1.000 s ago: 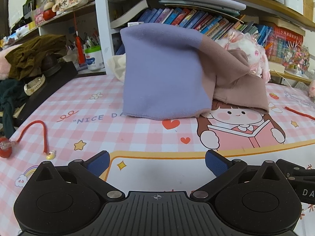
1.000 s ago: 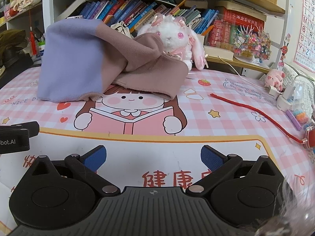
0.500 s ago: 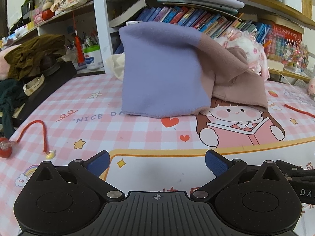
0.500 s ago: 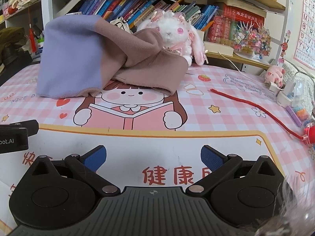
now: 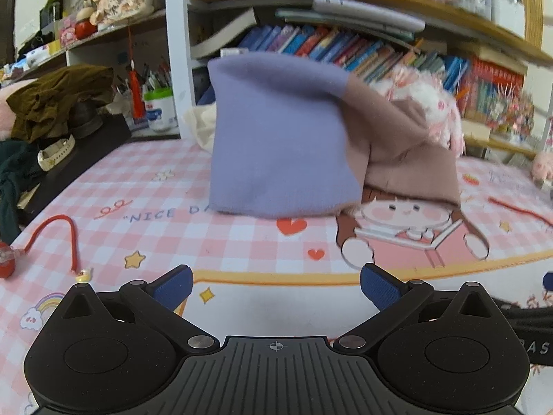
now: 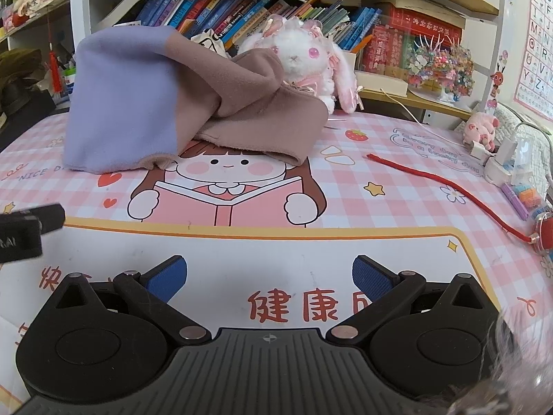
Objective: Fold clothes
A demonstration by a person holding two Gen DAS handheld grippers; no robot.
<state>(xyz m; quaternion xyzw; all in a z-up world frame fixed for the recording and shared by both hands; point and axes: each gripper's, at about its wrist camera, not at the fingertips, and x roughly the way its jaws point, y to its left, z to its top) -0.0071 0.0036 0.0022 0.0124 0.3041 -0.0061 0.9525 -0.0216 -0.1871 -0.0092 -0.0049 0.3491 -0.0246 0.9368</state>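
Bright, even indoor light, shadows soft, no harsh glare. Left wrist view motion-blurred, esp. the garment (image 5: 283,138) and bookshelf (image 5: 363,48); right wrist view sharp. Heavy fisheye bending w/ dark vignette at corners.

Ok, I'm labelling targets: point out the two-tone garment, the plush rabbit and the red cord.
two-tone garment (image 6: 121,103), right wrist view, purple panel.
plush rabbit (image 6: 304,55), right wrist view, face.
red cord (image 6: 446,183), right wrist view, midway along.
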